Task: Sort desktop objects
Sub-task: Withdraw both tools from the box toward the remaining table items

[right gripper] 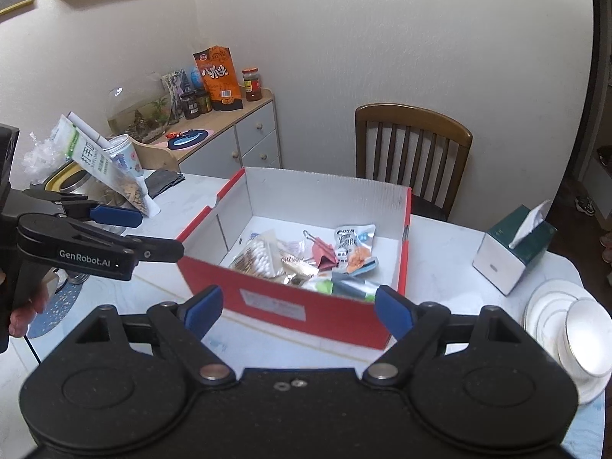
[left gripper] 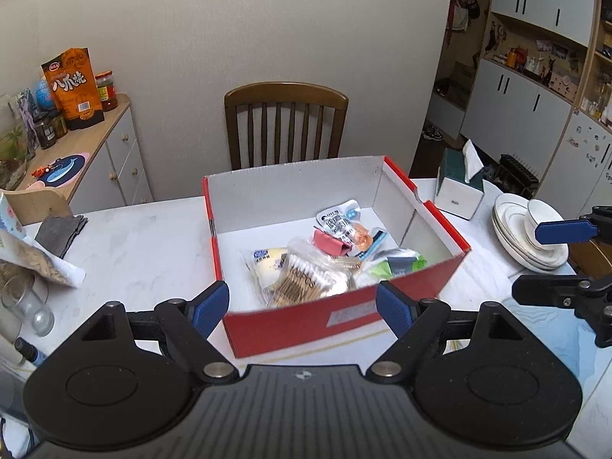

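A red cardboard box [left gripper: 336, 321] with white inner walls stands open on the white table [left gripper: 145, 244]. Inside lie a pack of cotton swabs [left gripper: 306, 279], a pink binder clip [left gripper: 331, 243], a blue-and-white snack packet [left gripper: 340, 222], a wrapped bun [left gripper: 267, 264] and a green packet [left gripper: 405, 264]. My left gripper [left gripper: 302, 306] hovers before the box's near wall, open, with nothing between its blue pads. My right gripper [right gripper: 299, 306] is open and empty too, just short of the box [right gripper: 275, 302]. Each gripper shows in the other's view: the right gripper [left gripper: 550, 260] and the left gripper [right gripper: 141, 233].
A green tissue box [left gripper: 459, 187] and stacked white plates with a cup [left gripper: 528, 237] sit to the right. On the left are a drinking glass [left gripper: 26, 306], a grey cloth [left gripper: 61, 231] and a leaning snack bag [left gripper: 34, 260]. A wooden chair [left gripper: 285, 126] stands behind the table.
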`<action>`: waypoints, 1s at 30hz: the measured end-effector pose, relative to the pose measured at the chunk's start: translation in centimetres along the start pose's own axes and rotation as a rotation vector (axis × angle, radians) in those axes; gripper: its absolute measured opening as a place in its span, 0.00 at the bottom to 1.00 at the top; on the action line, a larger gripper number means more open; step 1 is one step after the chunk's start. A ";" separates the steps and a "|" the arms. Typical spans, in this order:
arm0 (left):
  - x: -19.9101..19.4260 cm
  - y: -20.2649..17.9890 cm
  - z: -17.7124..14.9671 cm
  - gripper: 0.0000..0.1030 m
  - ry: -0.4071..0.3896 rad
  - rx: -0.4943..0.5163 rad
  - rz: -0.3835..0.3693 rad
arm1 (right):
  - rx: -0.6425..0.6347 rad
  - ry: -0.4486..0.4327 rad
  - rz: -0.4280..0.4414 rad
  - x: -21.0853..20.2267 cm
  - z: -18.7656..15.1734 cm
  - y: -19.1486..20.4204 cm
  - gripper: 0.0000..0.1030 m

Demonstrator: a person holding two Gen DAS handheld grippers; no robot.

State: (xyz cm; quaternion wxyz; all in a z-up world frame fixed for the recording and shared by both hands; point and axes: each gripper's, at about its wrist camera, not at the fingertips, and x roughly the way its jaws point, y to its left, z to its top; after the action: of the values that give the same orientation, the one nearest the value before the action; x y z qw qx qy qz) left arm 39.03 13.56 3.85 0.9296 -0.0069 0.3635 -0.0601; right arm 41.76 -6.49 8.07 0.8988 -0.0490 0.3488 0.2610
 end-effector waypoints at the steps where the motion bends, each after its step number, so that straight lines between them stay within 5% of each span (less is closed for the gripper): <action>1: -0.3 0.0 -0.3 0.82 0.000 0.001 -0.004 | 0.004 -0.002 0.000 -0.4 -0.4 0.1 0.84; 5: -1.8 -0.3 -2.0 0.98 -0.004 0.020 -0.017 | 0.017 -0.002 -0.007 -1.7 -1.7 0.7 0.84; 15: -3.7 -2.5 -8.2 0.99 0.022 0.100 -0.063 | 0.014 0.030 -0.048 -3.8 -6.7 2.4 0.85; 30: -3.4 -6.3 -15.7 0.99 0.183 0.104 -0.169 | 0.126 0.149 -0.106 -4.8 -14.7 2.2 0.85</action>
State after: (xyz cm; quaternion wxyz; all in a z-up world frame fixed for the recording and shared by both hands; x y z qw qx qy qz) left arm 25.23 8.23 -5.07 0.8834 0.0162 0.4412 -0.1573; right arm 28.84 -10.72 0.33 0.8843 -0.0298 0.4272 0.1864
